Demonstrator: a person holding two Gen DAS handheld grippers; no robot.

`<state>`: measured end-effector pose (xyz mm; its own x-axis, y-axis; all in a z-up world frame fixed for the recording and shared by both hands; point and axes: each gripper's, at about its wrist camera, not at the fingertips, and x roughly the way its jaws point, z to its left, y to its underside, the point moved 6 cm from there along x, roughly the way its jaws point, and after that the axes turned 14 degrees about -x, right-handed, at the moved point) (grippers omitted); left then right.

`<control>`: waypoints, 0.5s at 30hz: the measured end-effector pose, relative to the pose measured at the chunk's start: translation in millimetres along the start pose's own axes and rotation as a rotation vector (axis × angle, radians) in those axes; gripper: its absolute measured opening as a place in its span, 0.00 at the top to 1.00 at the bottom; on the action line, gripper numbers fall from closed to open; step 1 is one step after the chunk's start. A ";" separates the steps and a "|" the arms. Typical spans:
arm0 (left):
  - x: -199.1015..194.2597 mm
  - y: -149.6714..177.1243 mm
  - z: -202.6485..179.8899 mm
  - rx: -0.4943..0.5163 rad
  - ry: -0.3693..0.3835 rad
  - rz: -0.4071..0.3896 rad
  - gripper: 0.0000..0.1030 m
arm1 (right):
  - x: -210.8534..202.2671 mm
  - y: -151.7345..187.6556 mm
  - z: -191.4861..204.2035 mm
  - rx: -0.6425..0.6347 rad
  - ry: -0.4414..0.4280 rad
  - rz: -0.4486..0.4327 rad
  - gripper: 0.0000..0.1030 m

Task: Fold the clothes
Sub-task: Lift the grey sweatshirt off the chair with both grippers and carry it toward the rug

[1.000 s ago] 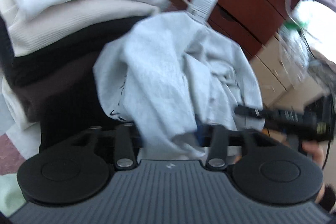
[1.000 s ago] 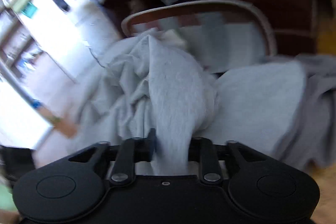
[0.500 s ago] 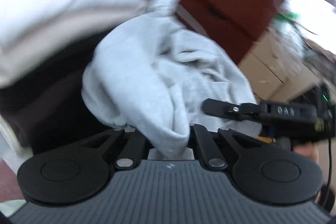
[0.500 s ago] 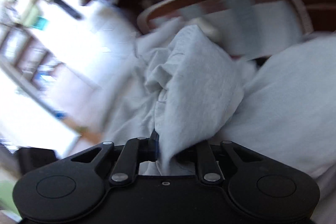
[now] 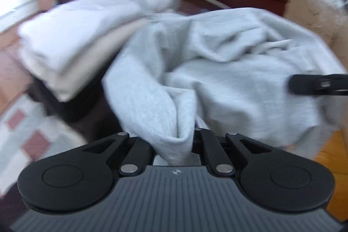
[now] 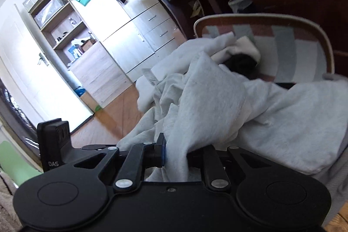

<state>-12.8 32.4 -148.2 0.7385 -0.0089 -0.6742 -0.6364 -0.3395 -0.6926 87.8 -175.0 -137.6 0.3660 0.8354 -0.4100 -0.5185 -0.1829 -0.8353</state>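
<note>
Grey cloth of a sweatshirt [image 5: 228,71] fills the middle of both views, crumpled before a pile of folded clothes [image 5: 71,45] at the upper left. The left tongs [image 5: 176,151] are clenched on one fold of it, and the right tongs [image 6: 176,156] pinch another fold.

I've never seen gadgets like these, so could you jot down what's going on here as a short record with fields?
Activity: folding clothes, by a person holding two hand-held grippers
Item being handled: light grey sweatshirt, crumpled, not yet folded
Left gripper: shut on a bunched fold of the grey sweatshirt
Right gripper: shut on another fold of the same sweatshirt
Nearby: stack of folded clothes, white and cream on top, dark ones beneath
Behind: chair with curved wooden rim and striped seat
Floor: wood
</note>
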 end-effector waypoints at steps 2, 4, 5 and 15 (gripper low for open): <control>-5.2 -6.6 12.4 -0.017 -0.061 -0.011 0.96 | 1.5 -7.1 1.1 0.004 0.042 0.014 0.84; -9.5 -11.3 27.0 -0.053 -0.095 -0.006 0.96 | 6.1 -13.9 7.1 0.001 0.067 0.030 0.84; -11.4 -13.1 34.9 -0.075 -0.104 0.000 0.96 | 7.6 -17.0 12.7 -0.016 0.074 0.030 0.84; -61.5 -50.0 86.8 -0.208 -0.202 -0.107 0.96 | 20.8 -59.1 93.6 -0.165 -0.017 0.002 0.85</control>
<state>-45.7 131.5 -94.4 0.7267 0.2172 -0.6517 -0.4827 -0.5136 -0.7094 53.8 -98.4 -62.5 0.3513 0.8435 -0.4064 -0.3843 -0.2659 -0.8841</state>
